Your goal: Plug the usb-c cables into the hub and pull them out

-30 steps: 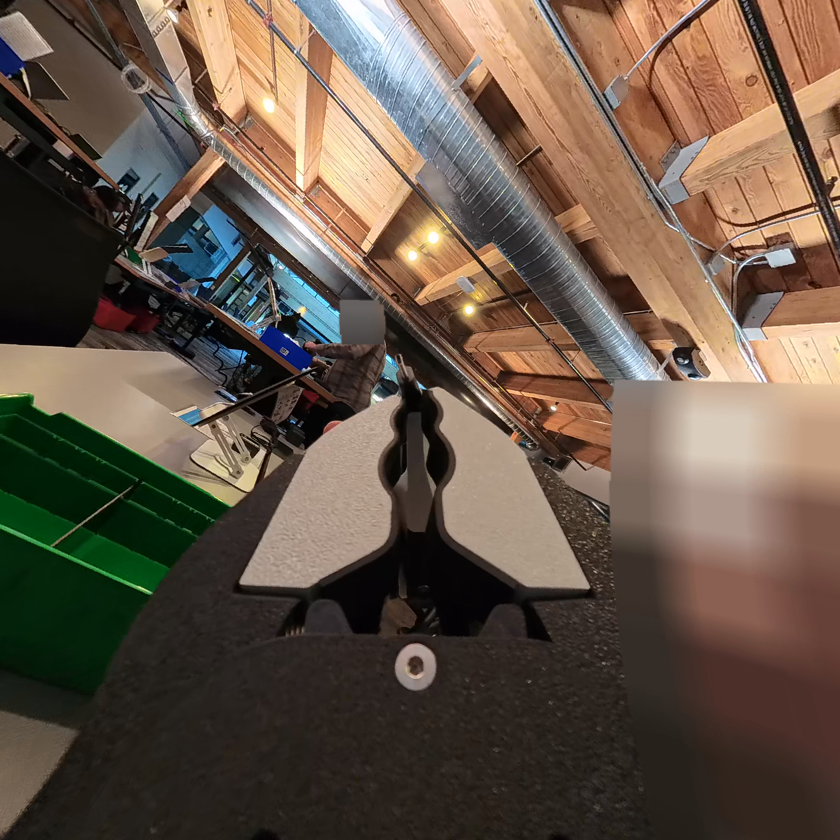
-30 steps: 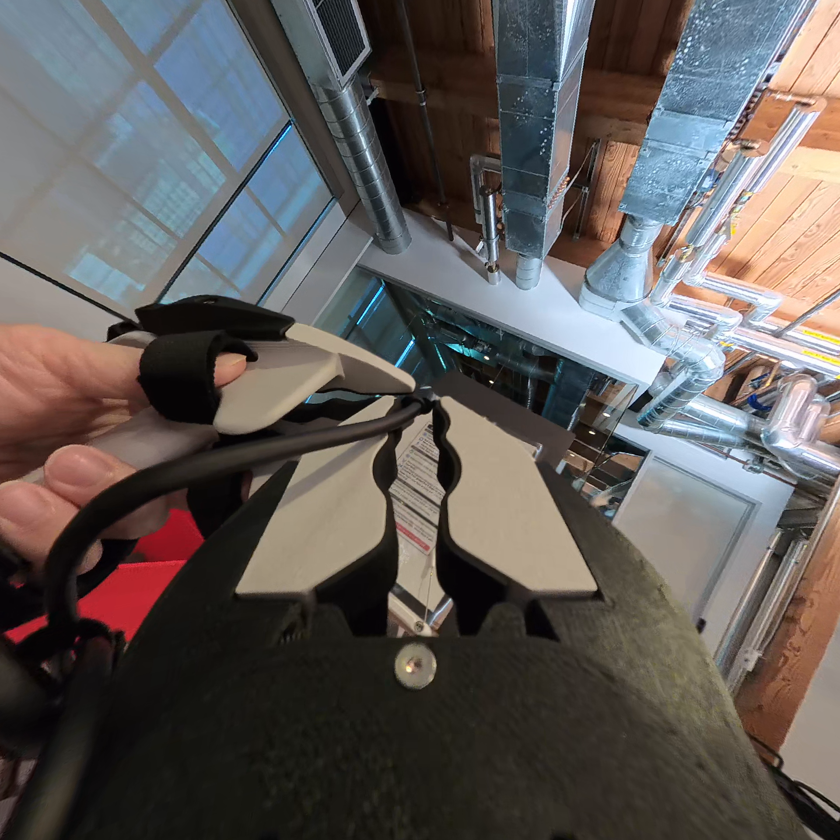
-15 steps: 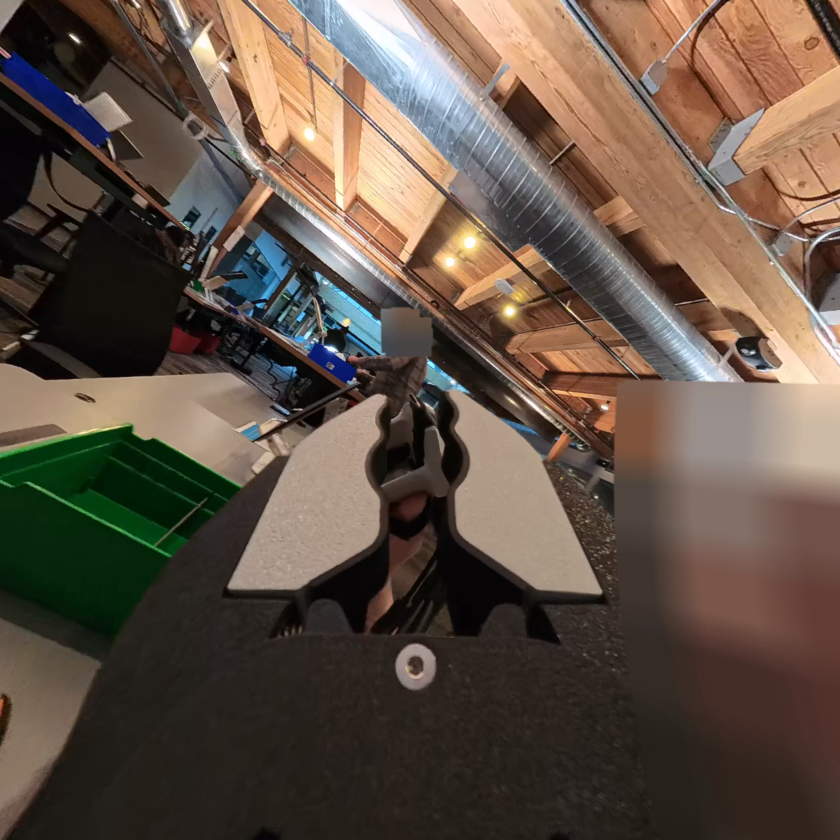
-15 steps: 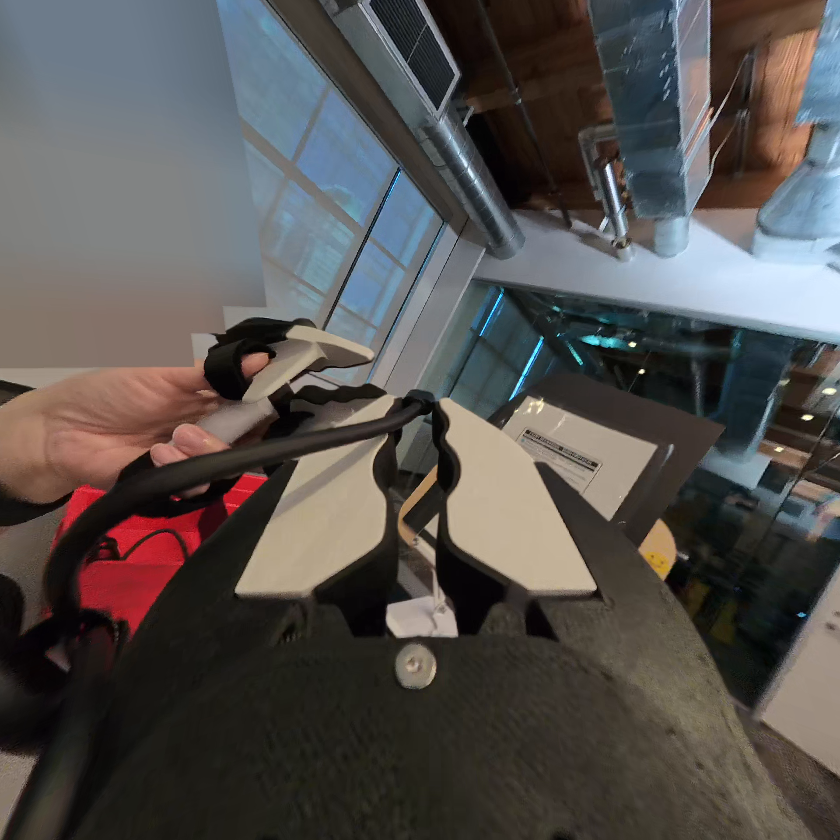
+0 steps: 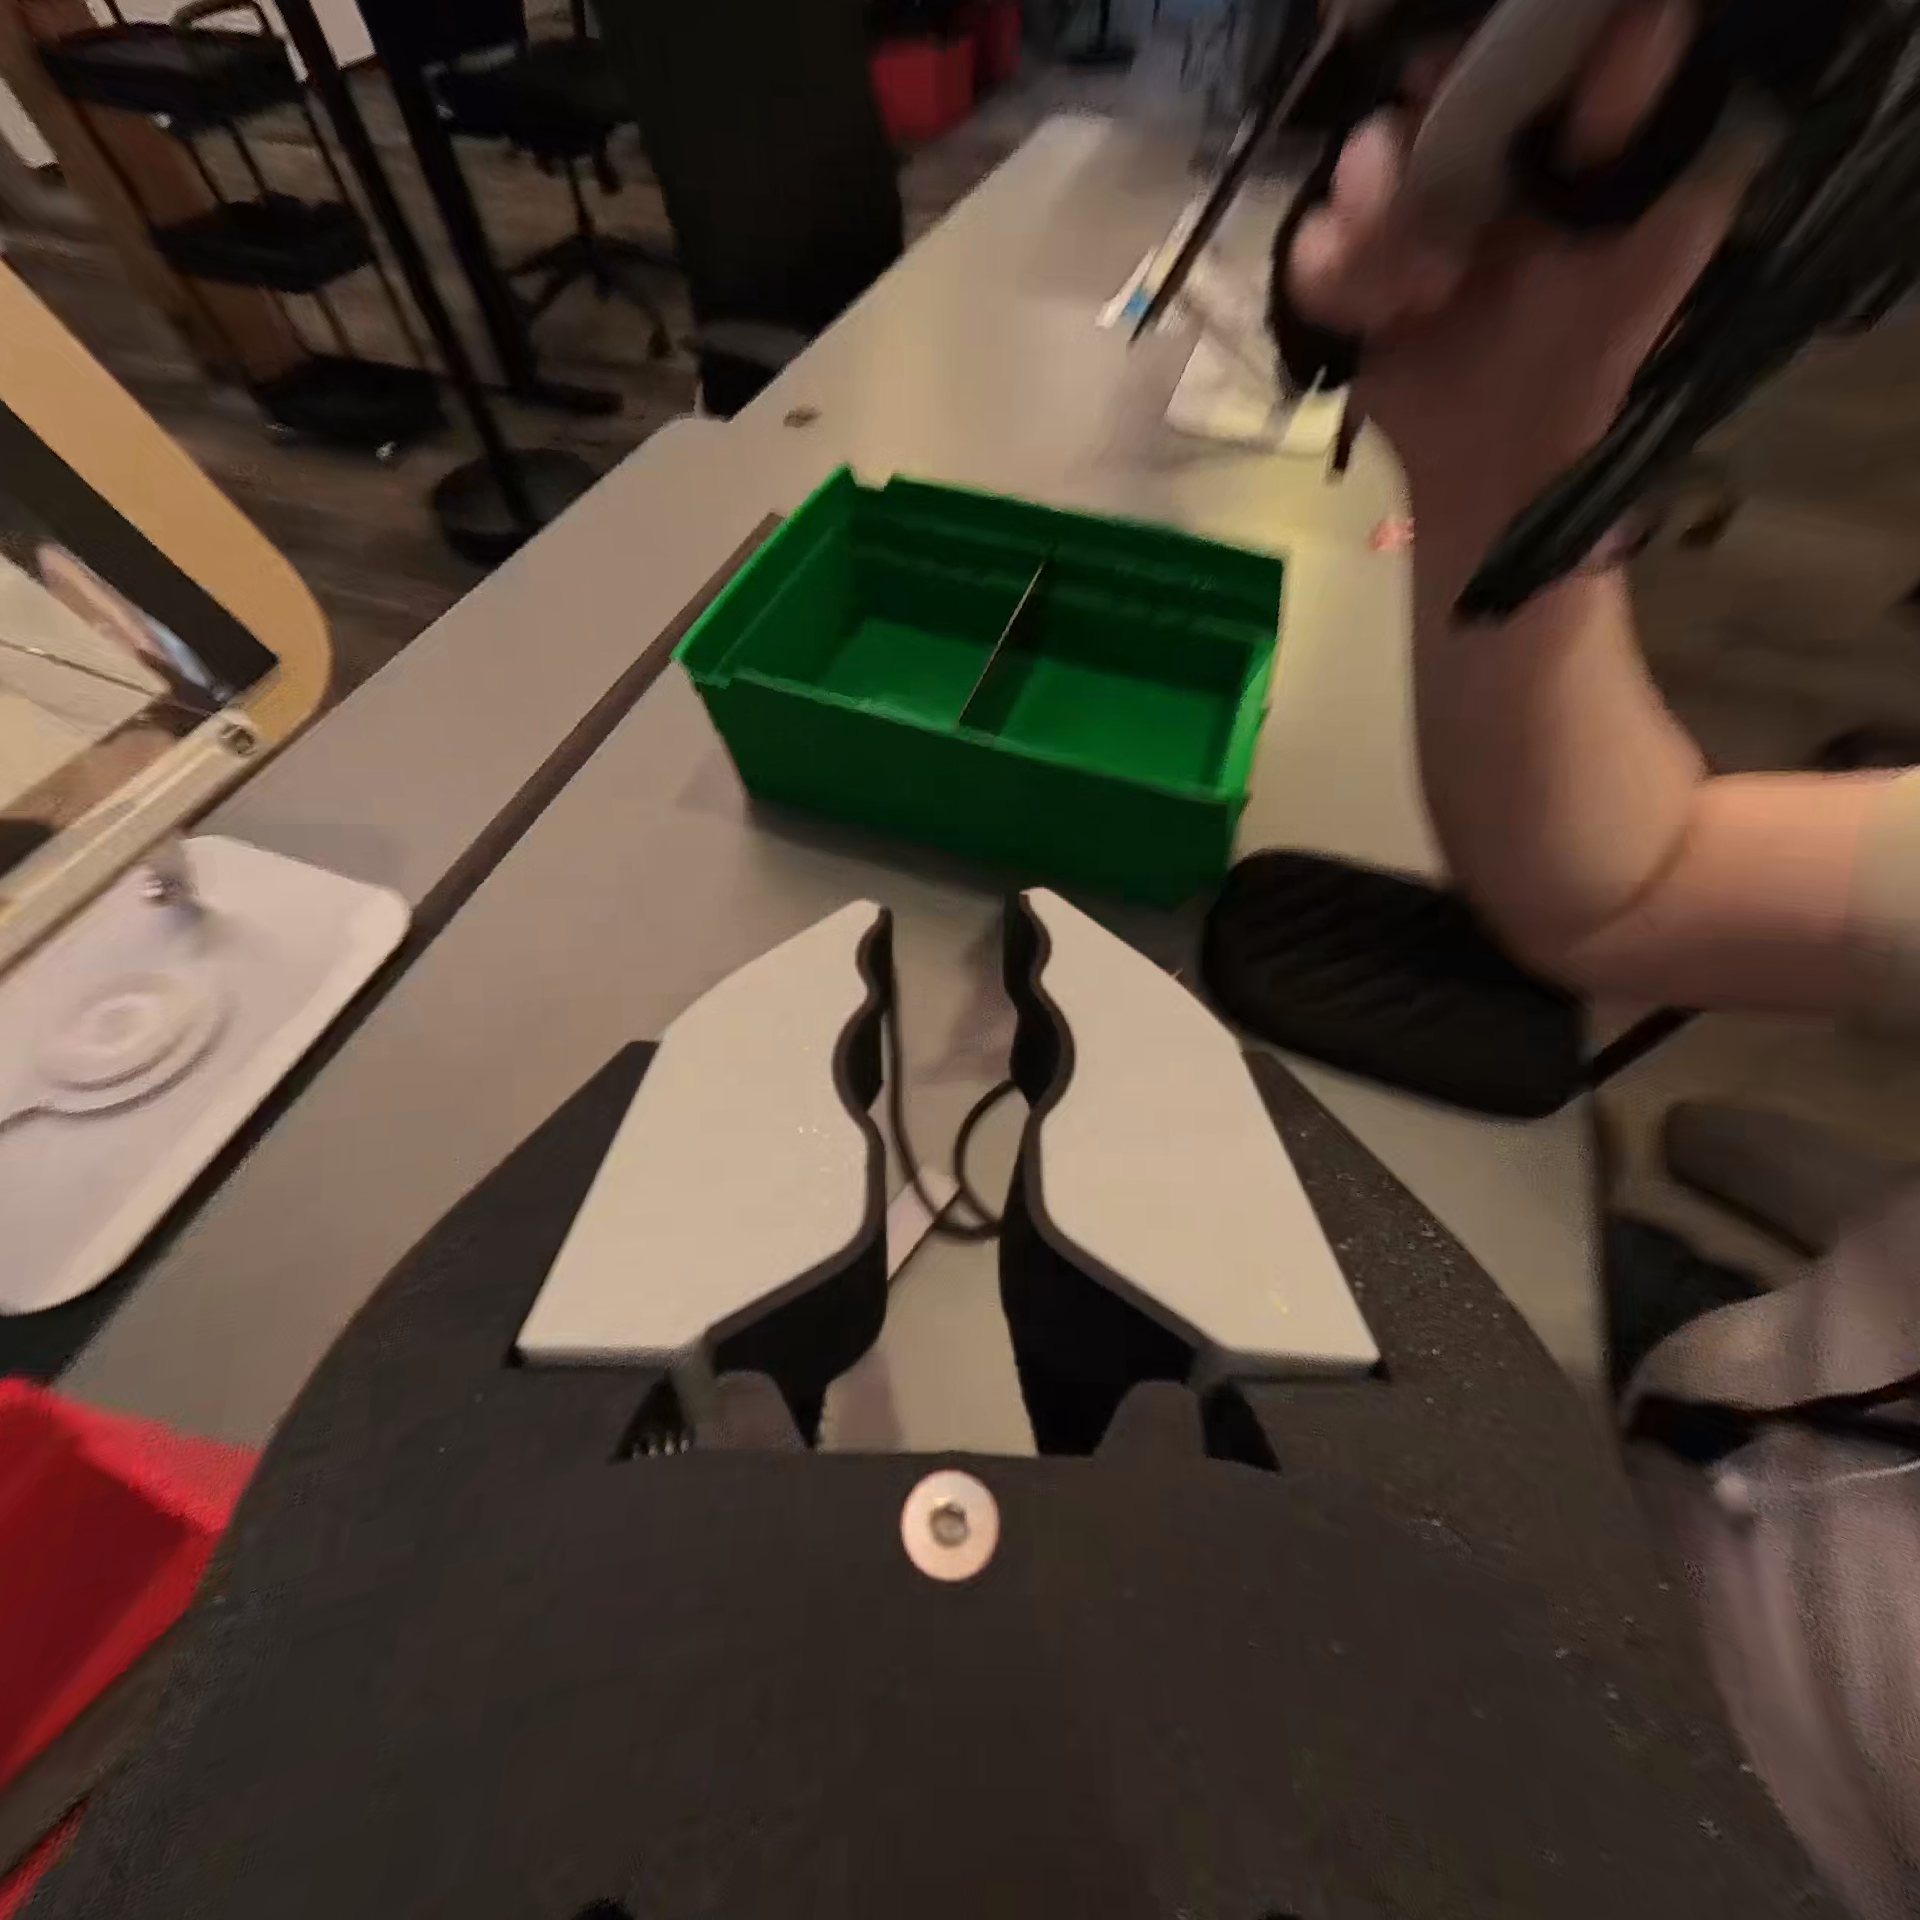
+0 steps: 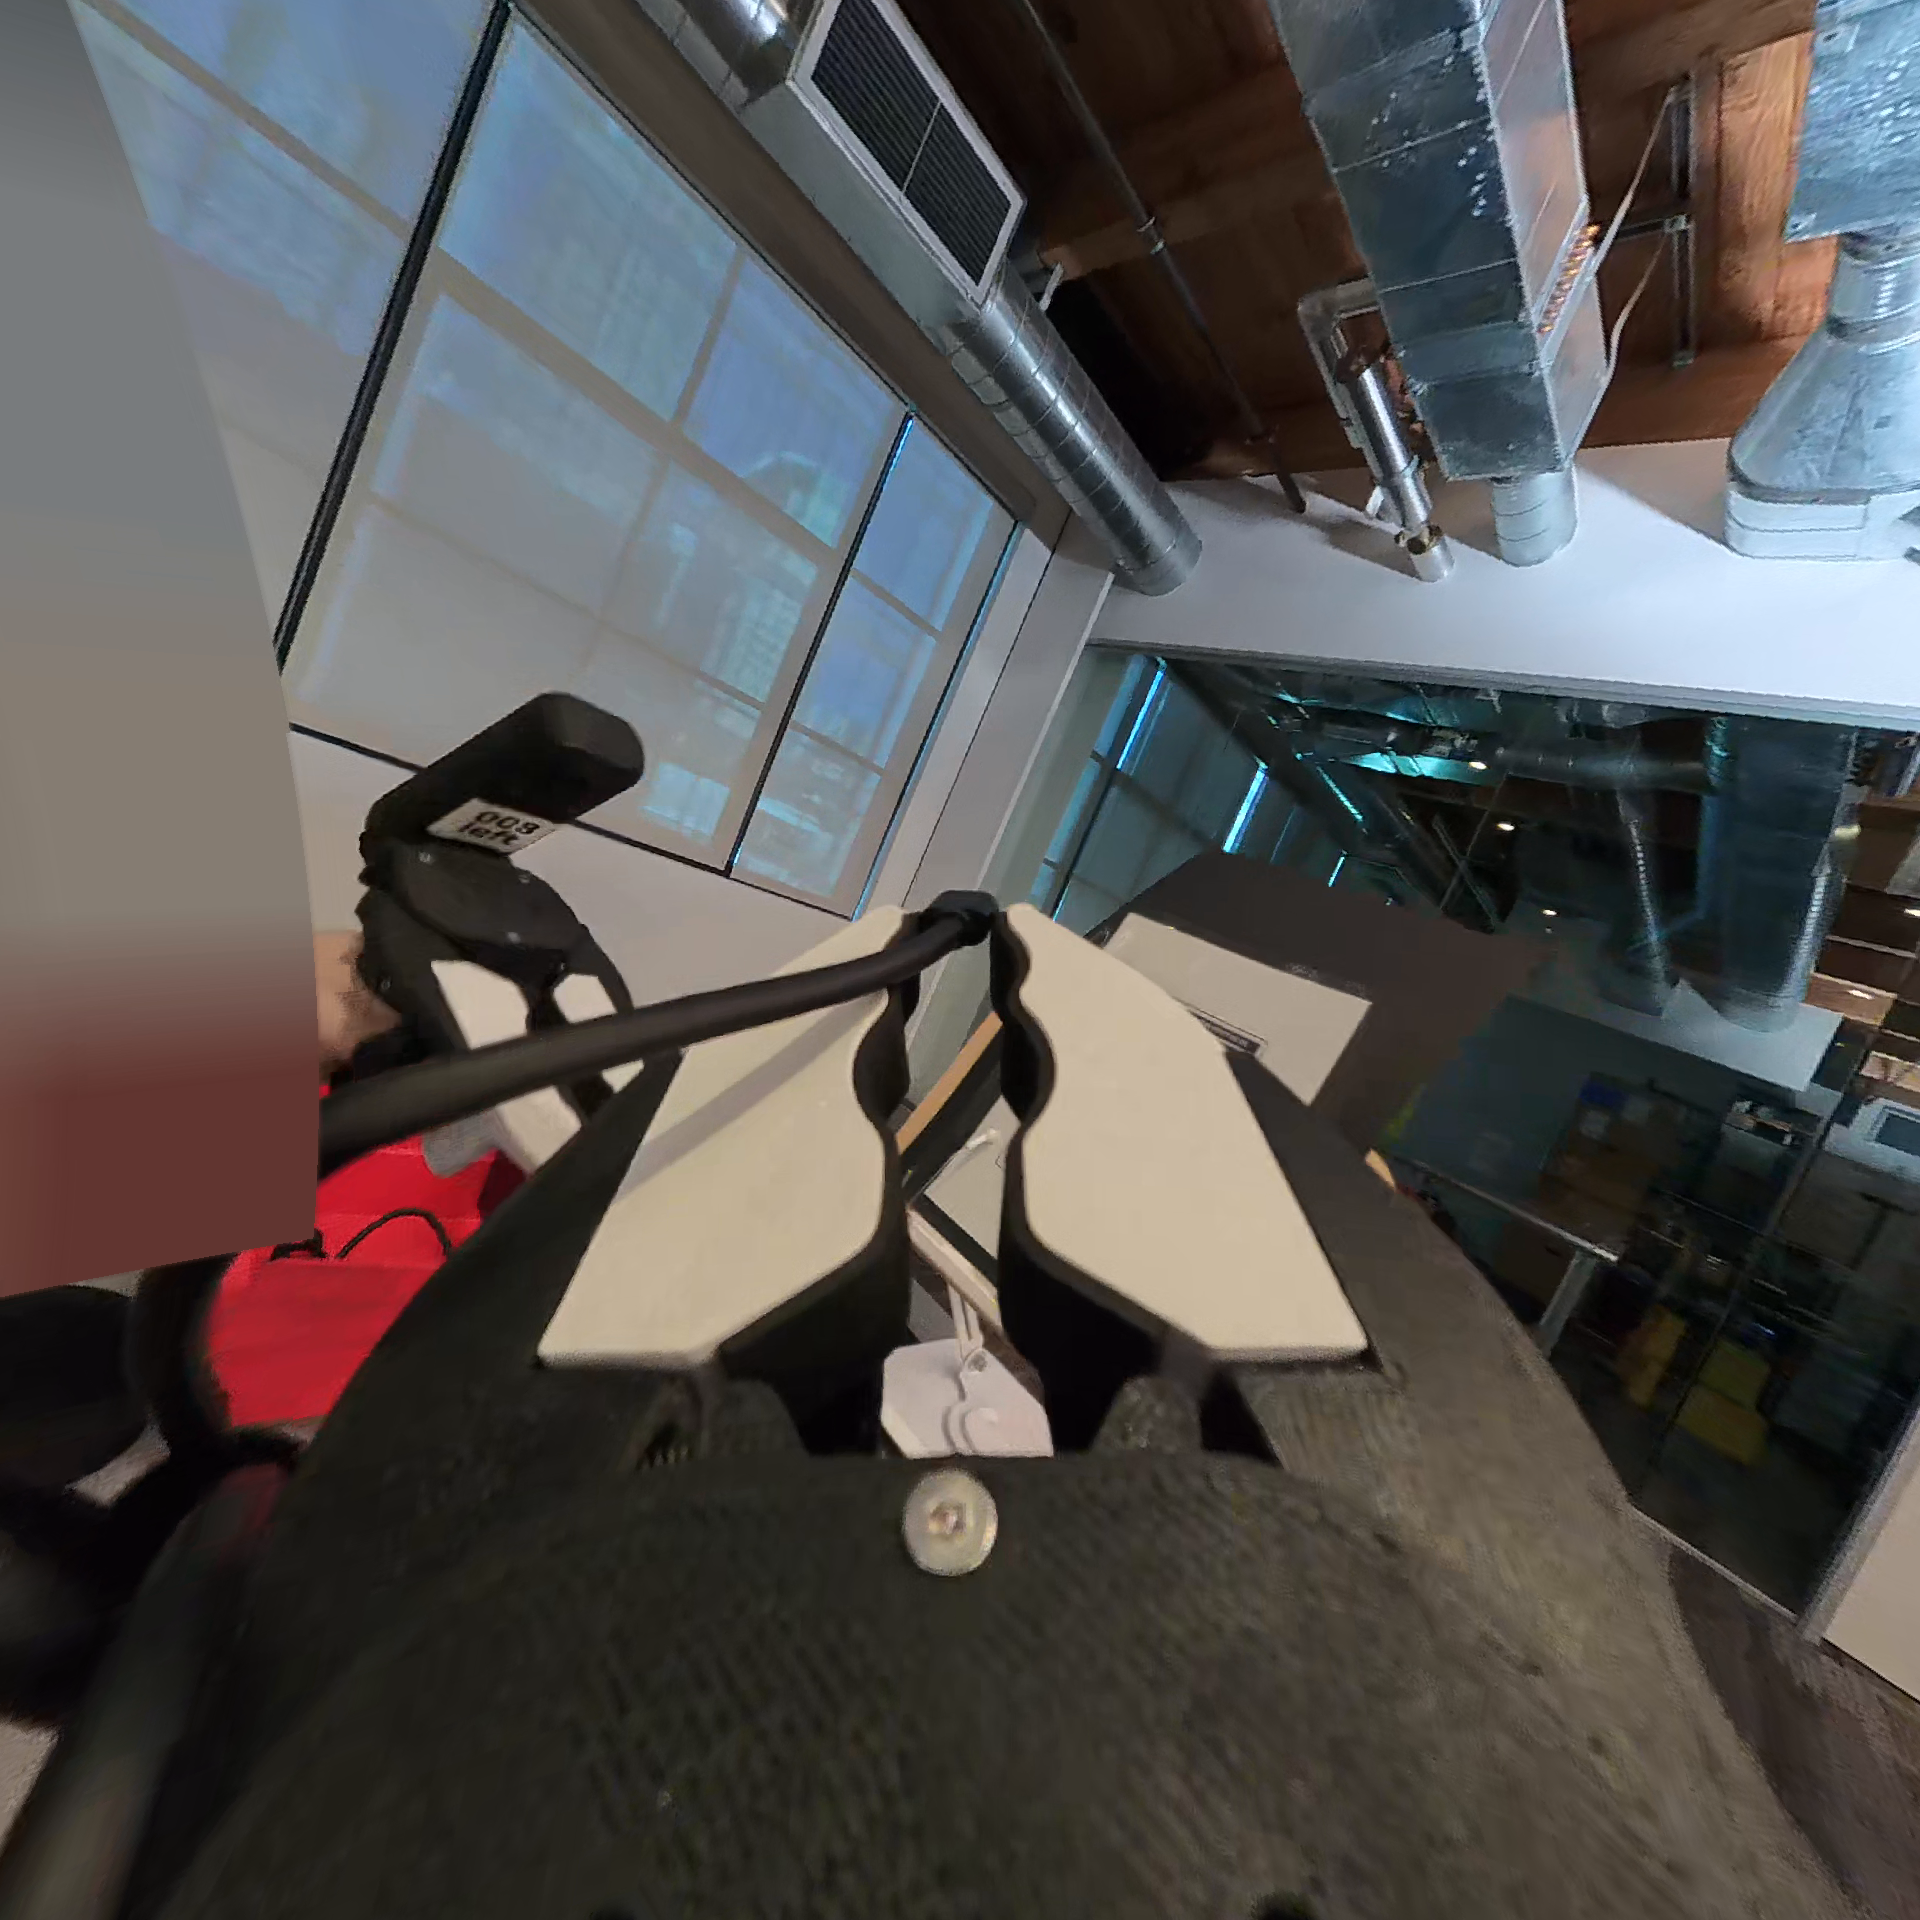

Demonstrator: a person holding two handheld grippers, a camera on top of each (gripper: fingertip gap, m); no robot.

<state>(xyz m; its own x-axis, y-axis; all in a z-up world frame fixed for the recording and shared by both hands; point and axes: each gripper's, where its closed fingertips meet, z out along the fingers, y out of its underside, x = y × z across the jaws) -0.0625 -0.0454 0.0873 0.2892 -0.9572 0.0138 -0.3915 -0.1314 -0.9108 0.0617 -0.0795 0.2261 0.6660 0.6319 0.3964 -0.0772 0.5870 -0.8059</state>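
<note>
Item: cable task, status entry.

Progress: we are judging the work as early or between steps. We are seeing no hub in either view, and no plug seated in anything, so plugging in and pulling out both appear left to do.

Right gripper [image 6: 982, 920]: we are pinching a thick black cable [image 6: 665, 1023] at the very tips, jaws closed on it, pointing up toward the ceiling ducts.

Left gripper [image 5: 948, 920]: we are holding it with jaws parted, gripping nothing, aimed down at the grey table [image 5: 582, 904].

Cable: round, smooth, fairly stiff, running leftward from the right gripper's tips; its plug end is hidden.

Near the green bin [image 5: 987, 691]: a thin black cord [image 5: 971, 1164] is looping on the table just on our side of it; a black pad [image 5: 1382, 997] is lying just right of the bin's front corner.
</note>
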